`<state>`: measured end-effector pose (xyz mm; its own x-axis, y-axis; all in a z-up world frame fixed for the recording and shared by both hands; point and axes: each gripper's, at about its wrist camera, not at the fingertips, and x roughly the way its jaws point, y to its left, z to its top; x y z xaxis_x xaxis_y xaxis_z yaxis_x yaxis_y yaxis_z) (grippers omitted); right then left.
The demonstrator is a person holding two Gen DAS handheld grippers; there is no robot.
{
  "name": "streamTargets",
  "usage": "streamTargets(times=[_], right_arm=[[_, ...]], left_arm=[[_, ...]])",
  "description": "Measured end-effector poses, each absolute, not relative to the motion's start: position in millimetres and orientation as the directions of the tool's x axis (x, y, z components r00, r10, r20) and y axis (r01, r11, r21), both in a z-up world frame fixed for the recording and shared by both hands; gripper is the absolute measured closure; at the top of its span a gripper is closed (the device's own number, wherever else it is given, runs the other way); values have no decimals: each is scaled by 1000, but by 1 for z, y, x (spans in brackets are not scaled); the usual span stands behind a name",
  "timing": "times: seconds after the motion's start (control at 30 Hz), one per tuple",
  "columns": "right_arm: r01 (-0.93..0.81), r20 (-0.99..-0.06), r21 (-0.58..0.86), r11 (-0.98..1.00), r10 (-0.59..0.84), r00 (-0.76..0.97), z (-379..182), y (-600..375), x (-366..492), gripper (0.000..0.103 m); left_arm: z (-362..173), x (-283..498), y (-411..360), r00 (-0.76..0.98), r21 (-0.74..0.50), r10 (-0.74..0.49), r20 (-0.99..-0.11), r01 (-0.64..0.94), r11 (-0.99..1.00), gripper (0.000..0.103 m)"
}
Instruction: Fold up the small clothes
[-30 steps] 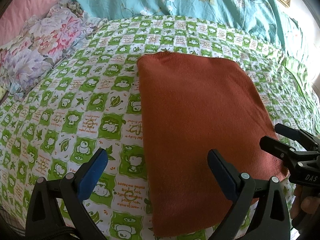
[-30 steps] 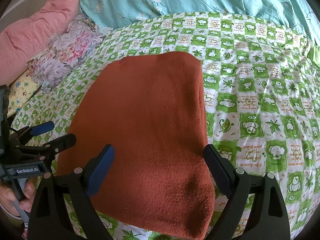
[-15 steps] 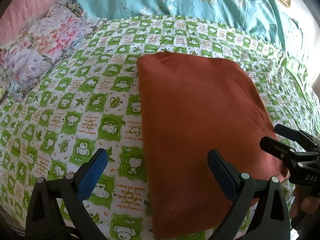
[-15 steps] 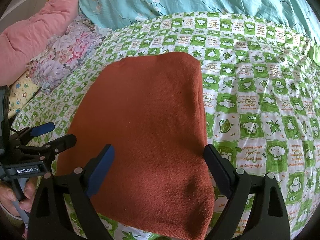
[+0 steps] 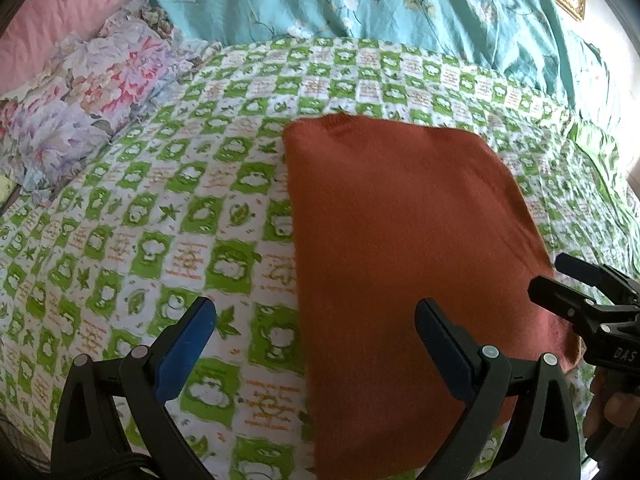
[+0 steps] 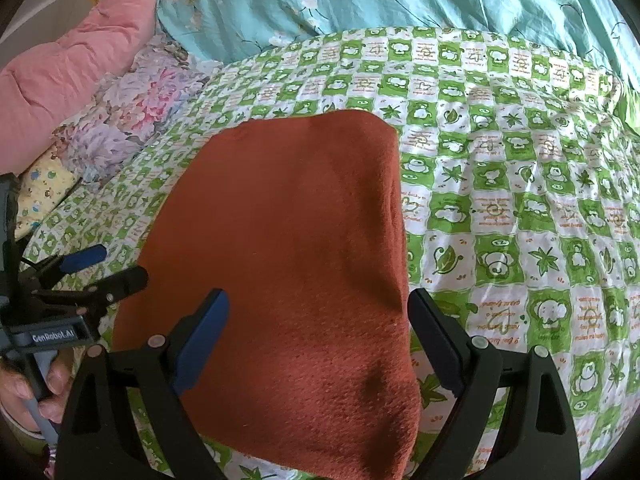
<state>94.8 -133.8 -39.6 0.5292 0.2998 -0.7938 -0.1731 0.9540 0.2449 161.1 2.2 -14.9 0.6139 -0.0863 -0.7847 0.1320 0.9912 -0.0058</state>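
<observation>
Hovering unchanged at six o'clock, we hold left gripper [image 5: 316,344] and right gripper [image 6: 320,328], jaws wide, over the folded orange sweater [image 5: 400,240].

A green-and-white checked sheet [image 5: 168,216] covers the bed. Beyond it lie a teal floral duvet [image 5: 400,4], a pink quilt [image 6: 76,64] and a flowered pillow [image 5: 80,92].

The folded garment [image 5: 400,264] in the middle of the frame is a plain rust orange with no print. Under it the sheet [image 5: 152,216] is a check of green and white squares carrying cartoon animals, leaves and orange lettering. Across the top lies a turquoise quilt [image 5: 360,4] with pale flowers on dark stems. At upper left sit a plain pink quilt [image 6: 68,64] and a pink-and-lilac floral cloth [image 5: 80,96]. Each gripper [image 5: 316,344] [image 6: 320,340] is black with blue pads [image 5: 184,348].
</observation>
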Motion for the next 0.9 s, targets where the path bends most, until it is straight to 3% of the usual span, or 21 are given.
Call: streamTargets(times=[0.9], right_arm=[[-178,-776,285,942,336,533,-40,-135,92,12]], left_arm=[[-12,155,15,628,-23,-87,-773,109,994,4]])
